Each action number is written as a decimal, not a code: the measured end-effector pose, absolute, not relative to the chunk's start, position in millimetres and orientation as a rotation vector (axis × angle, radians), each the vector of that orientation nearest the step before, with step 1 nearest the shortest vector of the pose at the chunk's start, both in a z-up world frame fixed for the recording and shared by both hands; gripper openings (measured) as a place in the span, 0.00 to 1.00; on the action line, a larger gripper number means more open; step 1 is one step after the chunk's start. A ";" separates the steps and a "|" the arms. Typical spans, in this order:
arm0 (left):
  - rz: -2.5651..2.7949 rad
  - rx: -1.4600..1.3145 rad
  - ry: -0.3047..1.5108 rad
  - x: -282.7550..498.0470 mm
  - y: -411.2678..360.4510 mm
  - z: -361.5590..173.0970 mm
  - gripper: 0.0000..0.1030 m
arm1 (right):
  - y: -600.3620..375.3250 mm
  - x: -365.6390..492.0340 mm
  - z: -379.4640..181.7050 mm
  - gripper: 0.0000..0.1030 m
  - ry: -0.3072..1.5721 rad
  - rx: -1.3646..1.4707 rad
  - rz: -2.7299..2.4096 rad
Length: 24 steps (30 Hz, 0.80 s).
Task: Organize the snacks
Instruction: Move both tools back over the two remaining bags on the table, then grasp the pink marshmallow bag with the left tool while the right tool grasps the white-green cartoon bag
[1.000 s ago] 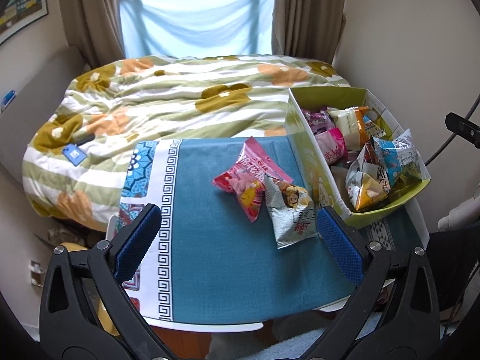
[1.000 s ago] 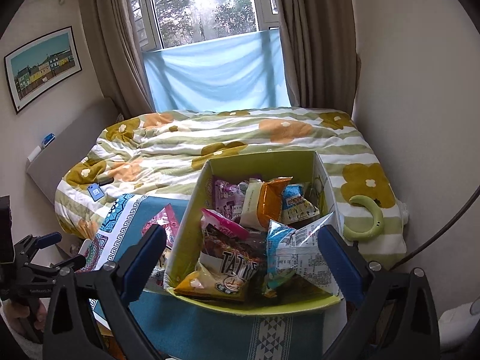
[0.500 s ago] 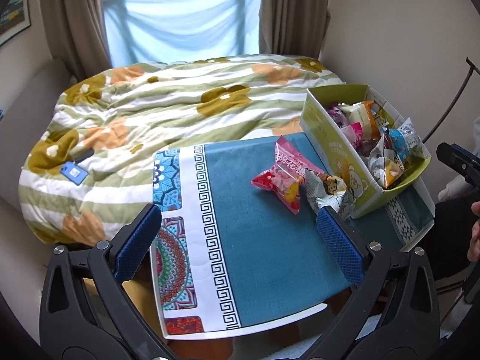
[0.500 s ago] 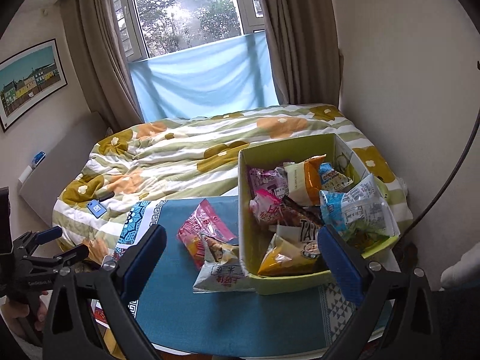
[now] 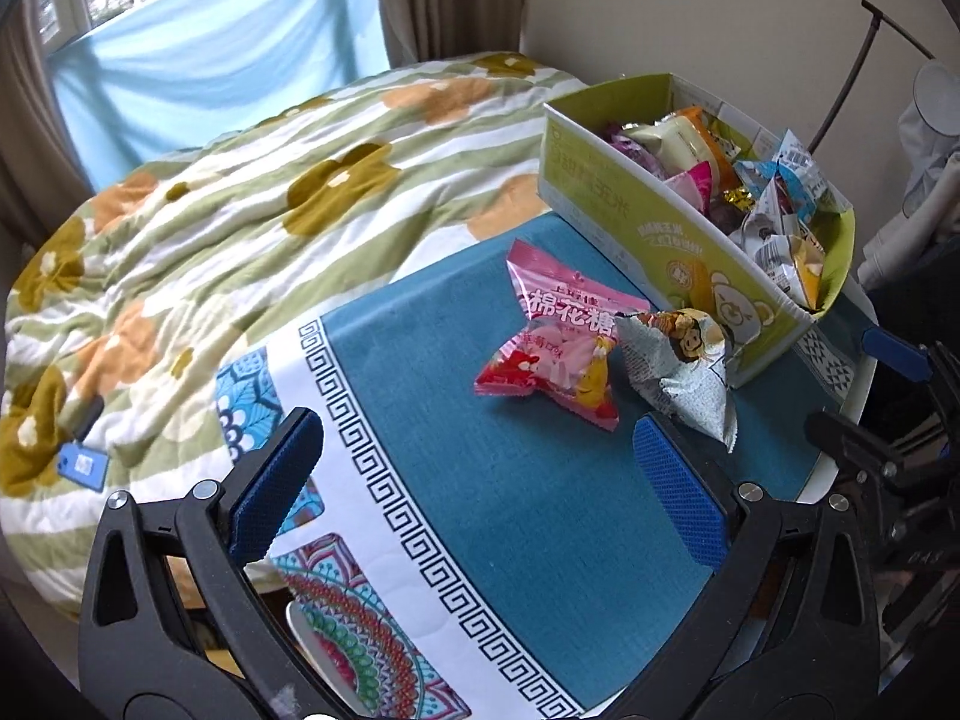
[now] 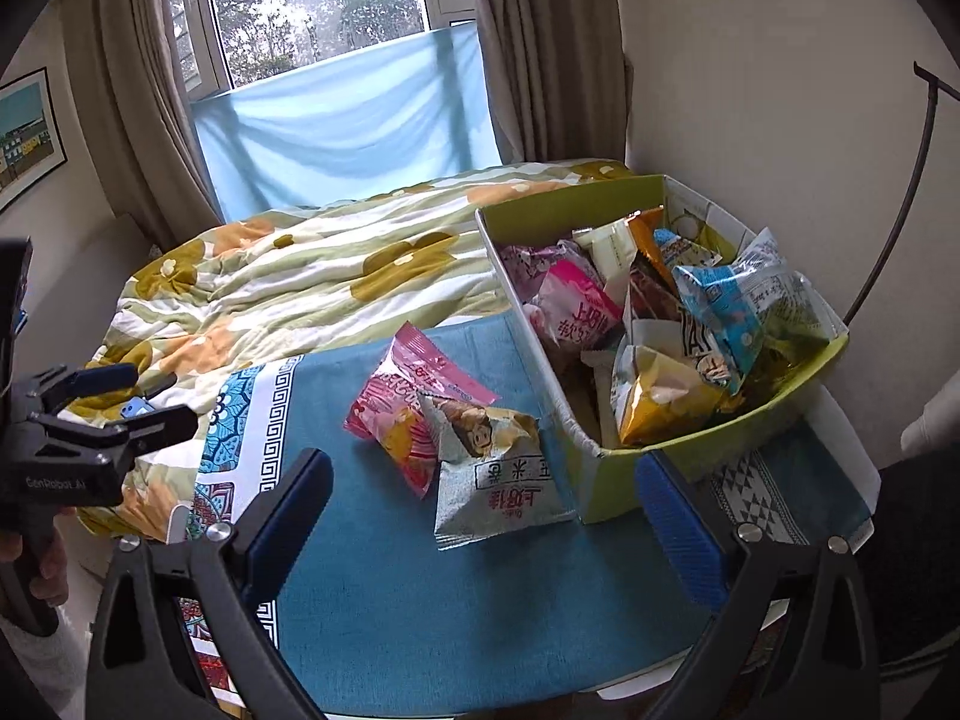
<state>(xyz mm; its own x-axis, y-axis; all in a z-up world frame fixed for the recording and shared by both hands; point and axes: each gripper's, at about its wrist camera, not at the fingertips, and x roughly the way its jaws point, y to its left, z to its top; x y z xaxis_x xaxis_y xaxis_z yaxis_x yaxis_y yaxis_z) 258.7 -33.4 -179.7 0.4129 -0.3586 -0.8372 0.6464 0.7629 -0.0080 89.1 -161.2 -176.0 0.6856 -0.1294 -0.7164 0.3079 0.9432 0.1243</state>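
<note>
Two packets: a pink marshmallow bag (image 5: pixel 555 339) and a silver snack packet (image 5: pixel 678 369) lie touching on my worktop (image 5: pixel 480 468), just beside the green snack box (image 5: pixel 654 228).
Left claw (image 5: pixel 477 489): jaws wide, nothing between them, hovering over the blue cloth.
Right claw (image 6: pixel 480 531): jaws wide too, empty, the silver packet lying ahead between the pad lines.
Only my right view: the window with trees, a framed picture on the wall, and my left claw gripped in a hand at the edge.
Only my left view: a blue tag (image 5: pixel 81 467) on the floral duvet (image 5: pixel 240 192), and my right claw's tip at the right.
Hidden: lower box contents, buried under upper packets; the box's far wall outside.
Writing: "棉花糖" on the pink bag; "GenRobot.AI" on the left claw's body; box lettering too blurred to read.
</note>
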 end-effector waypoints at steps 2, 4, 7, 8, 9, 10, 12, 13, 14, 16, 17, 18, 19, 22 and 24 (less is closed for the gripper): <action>-0.688 0.357 0.980 271.0 -48.9 -197.5 1.00 | -153.7 95.2 -192.5 0.98 0.794 0.217 -0.263; -0.719 0.380 0.998 279.4 -62.7 -214.7 1.00 | -147.9 101.2 -207.6 0.98 0.814 0.192 -0.274; -0.738 0.444 1.022 287.1 -80.9 -240.1 1.00 | -142.3 109.7 -227.8 0.98 0.837 0.154 -0.290; -0.748 0.463 1.028 289.0 -86.2 -247.1 1.00 | -140.6 112.8 -234.4 0.98 0.846 0.140 -0.294; -0.759 0.475 1.036 290.8 -90.6 -253.3 1.00 | -139.6 116.4 -241.2 0.98 0.857 0.128 -0.294; -0.770 0.481 1.043 293.0 -94.8 -258.8 1.00 | -138.8 119.9 -247.3 0.98 0.868 0.115 -0.296; -0.788 0.487 1.057 297.8 -103.0 -268.7 1.00 | -137.4 125.8 -257.8 0.98 0.879 0.086 -0.302; -0.793 0.493 1.062 300.7 -107.2 -273.5 1.00 | -137.2 128.4 -261.8 0.98 0.880 0.073 -0.309; -0.797 0.500 1.065 303.2 -111.2 -277.7 1.00 | -137.3 130.7 -265.6 0.98 0.878 0.063 -0.316; -0.808 0.514 1.070 307.4 -119.1 -284.8 1.00 | -138.6 135.8 -272.5 0.98 0.879 0.064 -0.328; -0.814 0.522 1.072 308.8 -123.3 -288.1 1.00 | -139.2 138.1 -275.4 0.98 0.877 0.067 -0.338; -0.823 0.525 1.074 310.5 -126.8 -291.0 1.00 | -139.7 140.0 -278.0 0.98 0.874 0.069 -0.350; -0.835 0.523 1.078 312.0 -130.0 -293.7 1.00 | -139.9 141.2 -279.9 0.98 0.871 0.070 -0.360; -0.852 0.523 1.083 316.7 -138.1 -300.2 1.00 | -138.9 146.1 -285.9 0.97 0.866 0.066 -0.391; -0.854 0.529 1.084 319.4 -142.0 -303.8 1.00 | -139.6 148.8 -288.6 0.97 0.860 0.063 -0.409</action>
<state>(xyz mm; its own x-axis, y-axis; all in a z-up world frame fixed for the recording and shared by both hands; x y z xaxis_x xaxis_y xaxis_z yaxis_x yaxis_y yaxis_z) 319.4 -142.0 -303.8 0.2088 -0.3369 -0.9181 0.8136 0.5808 -0.0281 148.8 -139.6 -288.6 0.5801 -0.3244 -0.7472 0.3749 0.9207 -0.1087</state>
